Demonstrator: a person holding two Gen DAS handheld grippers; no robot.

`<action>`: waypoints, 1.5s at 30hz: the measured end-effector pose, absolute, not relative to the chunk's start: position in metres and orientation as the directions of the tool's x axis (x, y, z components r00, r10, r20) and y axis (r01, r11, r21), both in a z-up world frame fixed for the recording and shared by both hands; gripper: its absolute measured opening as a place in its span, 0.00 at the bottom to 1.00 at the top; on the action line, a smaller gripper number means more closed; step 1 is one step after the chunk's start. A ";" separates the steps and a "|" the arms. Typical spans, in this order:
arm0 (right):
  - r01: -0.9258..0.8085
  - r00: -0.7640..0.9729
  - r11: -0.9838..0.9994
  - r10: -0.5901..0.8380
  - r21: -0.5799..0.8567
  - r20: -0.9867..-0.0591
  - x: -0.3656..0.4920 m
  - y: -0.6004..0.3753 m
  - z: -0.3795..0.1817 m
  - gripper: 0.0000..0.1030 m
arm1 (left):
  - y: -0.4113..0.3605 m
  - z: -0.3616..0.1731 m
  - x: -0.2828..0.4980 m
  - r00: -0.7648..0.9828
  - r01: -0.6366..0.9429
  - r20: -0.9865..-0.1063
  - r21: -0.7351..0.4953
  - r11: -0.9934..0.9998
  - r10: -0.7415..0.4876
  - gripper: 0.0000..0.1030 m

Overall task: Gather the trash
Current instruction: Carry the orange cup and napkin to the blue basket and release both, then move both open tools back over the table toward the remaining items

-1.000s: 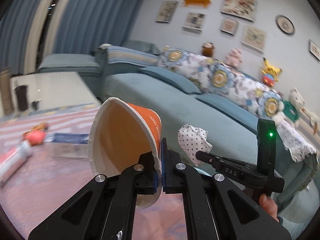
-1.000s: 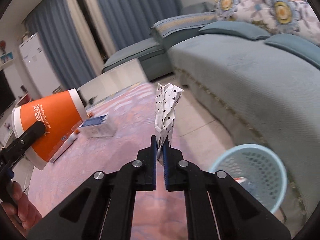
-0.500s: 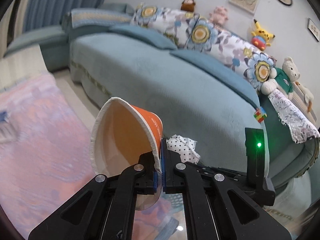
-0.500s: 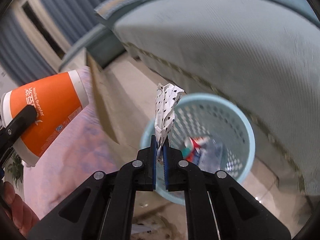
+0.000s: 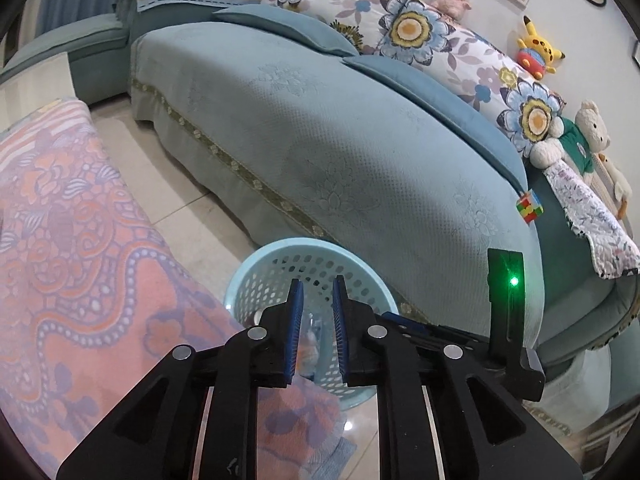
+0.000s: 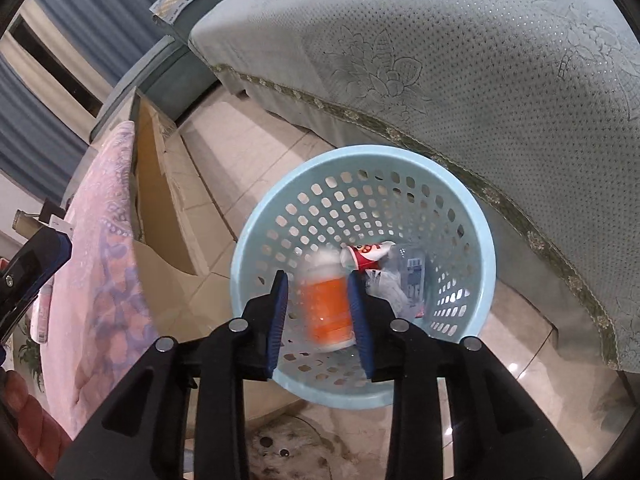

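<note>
Your left gripper [image 5: 317,312] stands with its 2 blue-padded jaws parted by a narrow gap and nothing between them, held above the light blue basket [image 5: 256,276]. Your right gripper [image 6: 318,312] is spread wide and likewise grips nothing; it hangs directly over the same basket [image 6: 486,268].

In the right wrist view, the orange paper cup [image 6: 326,308] lies inside the basket toward its near wall, motion-blurred, seen through the gap between the right jaws without touching them. Beside it, toward the basket's far right wall, lie a red-and-white wrapper [image 6: 366,254], a clear plastic package [image 6: 412,276] and a pale crumpled piece [image 6: 390,292]; whether that piece is paper or cloth cannot be told.

The basket stands on the tiled floor [image 6: 216,184], just beside the hem of the teal sofa [image 5: 320,152], between the sofa and the pink patterned cloth [image 5: 68,240]. In the right wrist view that cloth [image 6: 104,264] drapes over a surface at the left, with cardboard [image 6: 156,208] beneath its edge.

Along the sofa's back edge sit flowered cushions [image 5: 408,32] and plush toys [image 5: 538,50]; a colour cube [image 5: 529,211] rests near its right end.
</note>
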State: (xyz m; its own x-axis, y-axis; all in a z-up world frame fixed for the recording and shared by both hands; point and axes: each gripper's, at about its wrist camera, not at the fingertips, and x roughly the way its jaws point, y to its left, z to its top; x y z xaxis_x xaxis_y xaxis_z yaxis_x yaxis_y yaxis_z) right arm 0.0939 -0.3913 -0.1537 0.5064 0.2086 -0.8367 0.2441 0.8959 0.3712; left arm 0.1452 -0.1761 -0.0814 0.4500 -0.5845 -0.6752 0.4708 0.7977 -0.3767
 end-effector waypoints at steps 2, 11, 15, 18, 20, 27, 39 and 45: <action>0.237 0.515 0.896 0.211 0.374 -0.831 0.091 -0.390 -0.149 0.27 | -0.167 -0.075 0.141 0.464 0.464 -0.661 -0.386 0.797 -0.590 0.12; 0.131 0.583 0.918 0.235 0.375 -0.778 0.081 -0.352 -0.097 0.27 | -0.111 -0.027 0.096 0.573 0.448 -0.582 -0.367 0.816 -0.576 0.24; 0.037 0.623 0.933 0.258 0.357 -0.738 0.080 -0.309 -0.065 0.27 | -0.073 -0.007 0.072 0.643 0.414 -0.549 -0.337 0.846 -0.534 0.35; -0.039 0.637 0.939 0.286 0.341 -0.716 0.079 -0.274 -0.046 0.27 | -0.048 0.003 0.058 0.686 0.378 -0.527 -0.332 0.864 -0.502 0.43; -0.087 0.646 0.941 0.304 0.328 -0.700 0.078 -0.251 -0.034 0.28 | -0.030 0.008 0.048 0.715 0.349 -0.517 -0.319 0.881 -0.470 0.46; -0.219 0.648 0.934 0.356 0.283 -0.673 0.073 -0.179 -0.007 0.38 | 0.014 0.025 0.022 0.800 0.255 -0.488 -0.249 0.934 -0.349 0.63; -0.324 0.676 0.920 0.388 0.219 -0.627 0.080 -0.095 0.006 0.52 | 0.082 0.014 0.010 0.863 0.091 -0.467 -0.232 0.968 -0.193 0.72; -0.349 0.688 0.915 0.397 0.203 -0.607 0.090 -0.067 -0.004 0.54 | 0.117 0.002 0.015 0.868 0.030 -0.472 -0.260 0.965 -0.154 0.72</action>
